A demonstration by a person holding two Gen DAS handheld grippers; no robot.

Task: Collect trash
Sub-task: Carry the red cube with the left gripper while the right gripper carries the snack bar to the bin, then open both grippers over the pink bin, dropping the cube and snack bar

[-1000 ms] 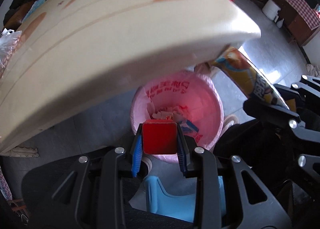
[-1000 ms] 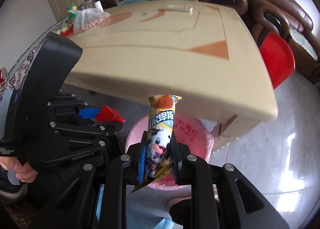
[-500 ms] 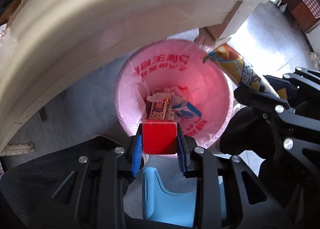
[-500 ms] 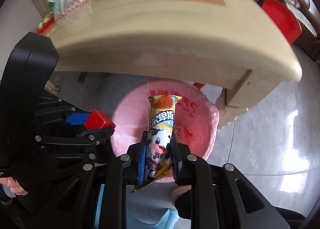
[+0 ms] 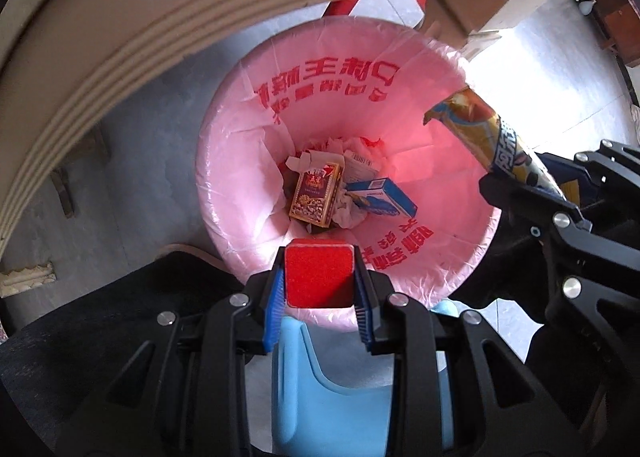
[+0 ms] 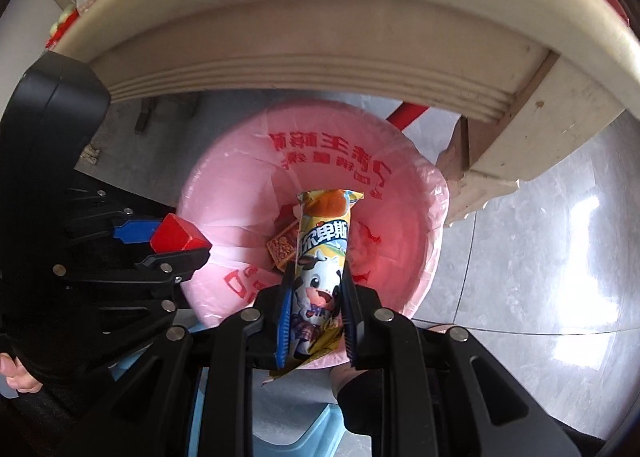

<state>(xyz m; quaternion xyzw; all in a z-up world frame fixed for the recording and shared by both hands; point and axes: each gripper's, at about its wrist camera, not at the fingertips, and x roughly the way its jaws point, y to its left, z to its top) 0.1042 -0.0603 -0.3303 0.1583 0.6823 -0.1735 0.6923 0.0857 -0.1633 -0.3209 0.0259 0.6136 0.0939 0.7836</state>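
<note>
Left wrist view: one left gripper [image 5: 319, 282] pinches one red block [image 5: 319, 277] above the one pink-lined bin [image 5: 240, 193], where two cartons lie among crumpled paper. One right gripper [image 6: 315, 309] clamps one snack wrapper [image 6: 320, 257] over the bin's open mouth beside it.

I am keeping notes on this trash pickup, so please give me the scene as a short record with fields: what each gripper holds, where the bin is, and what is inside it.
left gripper: shut on a red block, above the near rim of the bin
right gripper: shut on a snack wrapper with a cartoon cow, above the bin opening
bin: round, lined with a pink bag, on the floor beside the beige table
inside bin: a dark red and gold packet, a blue and white box, crumpled paper
status: neither item dropped yet
</note>
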